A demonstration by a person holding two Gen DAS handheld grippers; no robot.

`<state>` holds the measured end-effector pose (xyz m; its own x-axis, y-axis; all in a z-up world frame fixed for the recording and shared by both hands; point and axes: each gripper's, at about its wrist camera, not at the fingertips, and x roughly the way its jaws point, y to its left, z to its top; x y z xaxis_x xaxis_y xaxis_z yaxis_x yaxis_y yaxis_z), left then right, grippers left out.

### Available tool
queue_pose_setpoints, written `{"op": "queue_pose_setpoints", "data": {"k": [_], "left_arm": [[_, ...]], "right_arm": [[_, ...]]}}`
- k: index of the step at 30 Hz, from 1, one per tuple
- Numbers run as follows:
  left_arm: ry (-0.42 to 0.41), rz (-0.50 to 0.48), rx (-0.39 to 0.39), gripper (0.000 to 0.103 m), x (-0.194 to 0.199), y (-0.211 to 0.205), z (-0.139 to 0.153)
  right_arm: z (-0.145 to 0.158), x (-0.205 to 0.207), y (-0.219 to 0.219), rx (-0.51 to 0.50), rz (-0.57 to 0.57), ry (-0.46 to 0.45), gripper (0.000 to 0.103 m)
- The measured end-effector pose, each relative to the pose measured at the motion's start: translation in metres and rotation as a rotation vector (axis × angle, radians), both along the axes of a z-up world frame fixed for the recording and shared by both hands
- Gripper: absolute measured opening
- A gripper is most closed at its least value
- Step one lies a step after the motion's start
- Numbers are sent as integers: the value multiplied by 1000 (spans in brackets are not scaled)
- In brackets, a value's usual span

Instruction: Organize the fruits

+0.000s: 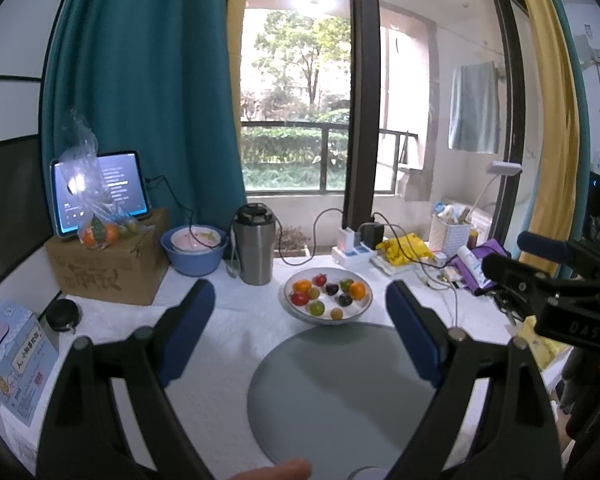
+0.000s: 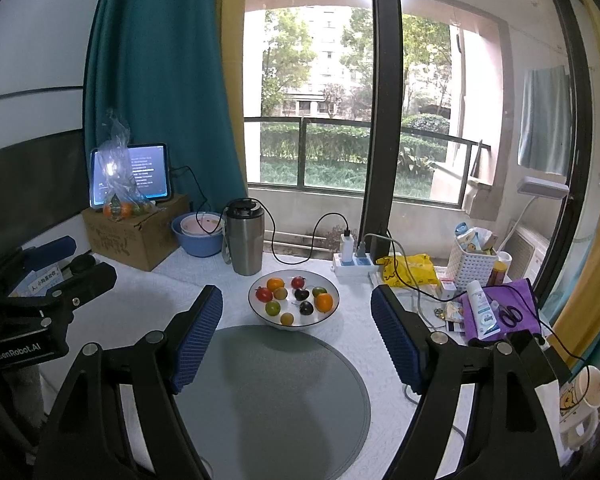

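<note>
One white bowl (image 2: pixel 293 300) mid-tabletop holds what look like nine small round fruits (image 2: pixel 324 302), just behind one grey mat (image 2: pixel 276 392). Left gripper (image 1: pixel 300 332) and right gripper (image 2: pixel 296 336) hover released, empty.

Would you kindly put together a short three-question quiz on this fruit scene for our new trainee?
1. True or false: the left tool grips a fruit.
2. What lies on the table between the tools and the white bowl? A) cutting board B) grey round mat C) towel
3. Which container stands just behind the bowl, to its left?

Key
1. False: both the left and the right tool are open, holding nothing.
2. B.
3. The steel tumbler.
</note>
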<state>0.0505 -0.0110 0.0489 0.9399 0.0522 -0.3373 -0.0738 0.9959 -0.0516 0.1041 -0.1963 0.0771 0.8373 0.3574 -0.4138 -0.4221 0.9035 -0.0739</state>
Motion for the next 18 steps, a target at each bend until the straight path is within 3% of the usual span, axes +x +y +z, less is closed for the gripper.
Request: {"op": "queue_pose_setpoints", "data": {"k": [18], "left_arm": [[-5, -21, 4, 88, -3, -3, 0]], "right_arm": [[2, -5, -1, -6, -8, -14, 80]]}}
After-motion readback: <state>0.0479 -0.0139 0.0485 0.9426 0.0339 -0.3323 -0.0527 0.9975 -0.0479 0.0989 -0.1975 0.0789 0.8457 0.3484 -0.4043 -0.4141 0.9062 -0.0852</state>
